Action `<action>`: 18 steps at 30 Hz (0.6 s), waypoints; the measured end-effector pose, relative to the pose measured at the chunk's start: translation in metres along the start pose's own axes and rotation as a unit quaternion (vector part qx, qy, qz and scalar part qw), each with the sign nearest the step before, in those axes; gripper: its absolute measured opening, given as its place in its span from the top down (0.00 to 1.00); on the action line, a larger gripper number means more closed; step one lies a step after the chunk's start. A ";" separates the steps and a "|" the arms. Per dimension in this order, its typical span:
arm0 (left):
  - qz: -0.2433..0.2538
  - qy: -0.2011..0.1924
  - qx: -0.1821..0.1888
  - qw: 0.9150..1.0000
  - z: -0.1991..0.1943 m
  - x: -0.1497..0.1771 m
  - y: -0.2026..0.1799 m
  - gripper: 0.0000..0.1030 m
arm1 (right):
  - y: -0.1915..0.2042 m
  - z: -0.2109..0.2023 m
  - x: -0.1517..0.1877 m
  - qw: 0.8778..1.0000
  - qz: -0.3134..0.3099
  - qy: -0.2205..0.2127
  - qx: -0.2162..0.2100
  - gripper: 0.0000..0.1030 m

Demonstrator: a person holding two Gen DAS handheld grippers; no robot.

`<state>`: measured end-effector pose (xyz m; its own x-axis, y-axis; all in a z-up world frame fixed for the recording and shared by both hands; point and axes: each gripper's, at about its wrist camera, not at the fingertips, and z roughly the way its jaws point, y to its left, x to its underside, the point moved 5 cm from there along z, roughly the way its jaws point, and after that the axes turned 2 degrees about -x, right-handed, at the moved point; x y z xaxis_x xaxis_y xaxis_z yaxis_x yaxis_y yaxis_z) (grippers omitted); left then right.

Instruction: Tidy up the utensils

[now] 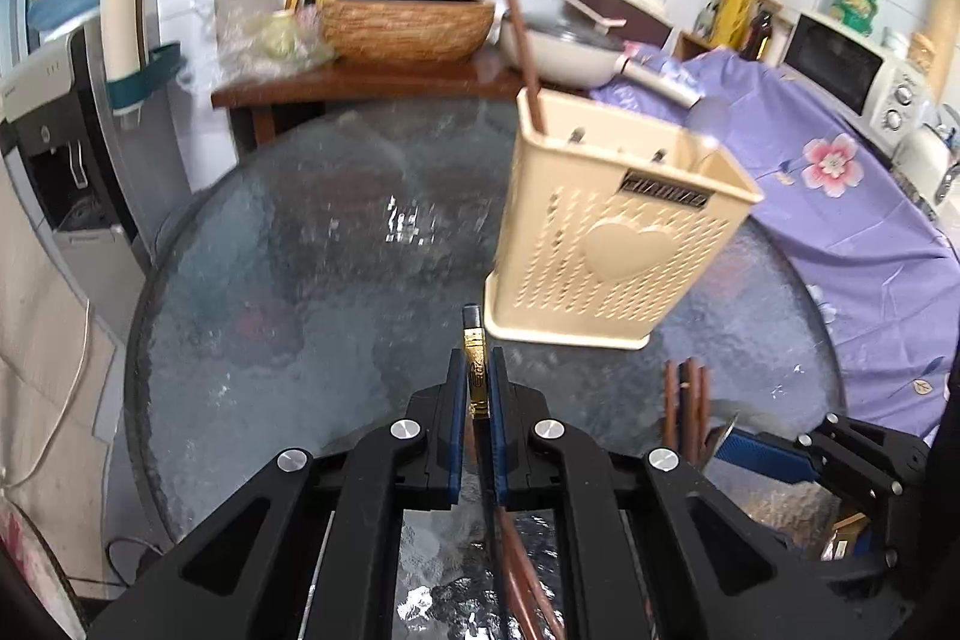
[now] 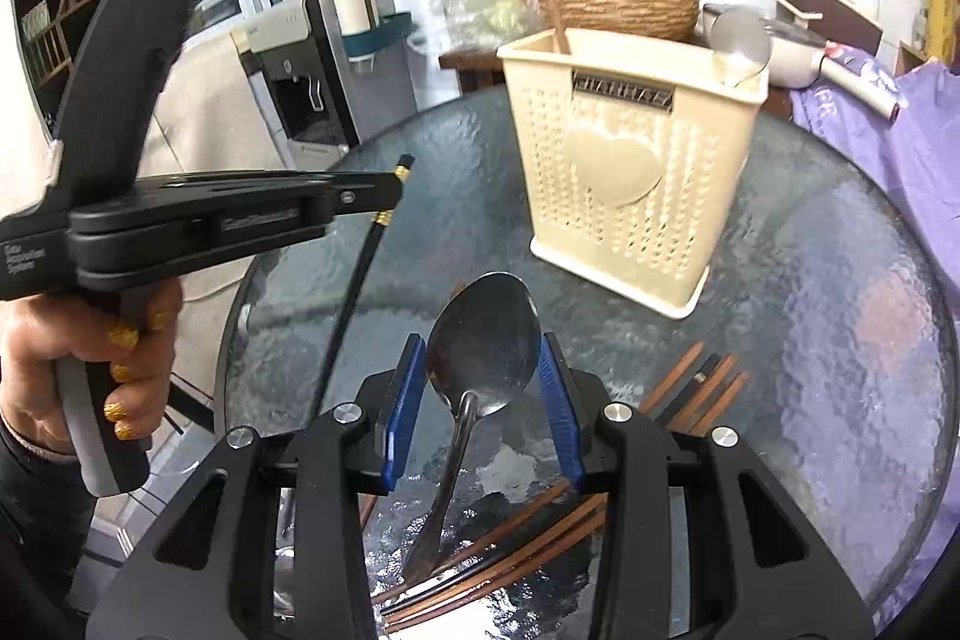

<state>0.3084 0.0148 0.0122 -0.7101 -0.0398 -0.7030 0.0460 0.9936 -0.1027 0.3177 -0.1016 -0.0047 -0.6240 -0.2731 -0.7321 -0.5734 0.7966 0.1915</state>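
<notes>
A cream perforated utensil holder (image 1: 612, 244) with a heart on its side stands on the round glass table; it also shows in the right wrist view (image 2: 630, 160). A brown chopstick (image 1: 522, 52) and a spoon (image 2: 741, 40) stand in it. My left gripper (image 1: 477, 376) is shut on a black chopstick with a gold band (image 1: 474, 340), held above the table left of the holder; it shows from the side in the right wrist view (image 2: 393, 187). My right gripper (image 2: 483, 388) is shut on the bowl of a metal spoon (image 2: 480, 340), above several loose chopsticks (image 2: 528, 538).
More brown chopsticks (image 1: 684, 406) lie on the glass table (image 1: 270, 280). A purple flowered cloth (image 1: 840, 196) covers the right side. A water dispenser (image 2: 300, 76) stands to the left. A woven basin (image 1: 408, 28) and a pan (image 1: 564, 40) sit behind.
</notes>
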 end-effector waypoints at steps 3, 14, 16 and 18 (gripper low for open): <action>0.006 -0.016 0.004 1.000 -0.013 -0.002 -0.004 0.94 | 0.002 -0.006 0.001 1.000 -0.001 -0.005 0.004 0.62; 0.013 -0.049 0.015 0.999 -0.040 -0.010 -0.007 0.94 | 0.002 -0.028 -0.012 0.999 -0.001 -0.034 0.016 0.62; 0.014 -0.056 0.018 0.998 -0.046 -0.012 -0.008 0.94 | 0.002 -0.030 -0.017 0.999 -0.003 -0.040 0.018 0.62; 0.014 -0.064 0.021 0.998 -0.053 -0.014 -0.009 0.94 | 0.002 -0.034 -0.021 0.999 -0.005 -0.046 0.021 0.62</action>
<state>0.2811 0.0122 0.0605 -0.6127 -0.0277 -0.7898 0.0961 0.9894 -0.1093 0.3120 -0.1126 0.0329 -0.5650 -0.2325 -0.7917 -0.5561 0.8161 0.1572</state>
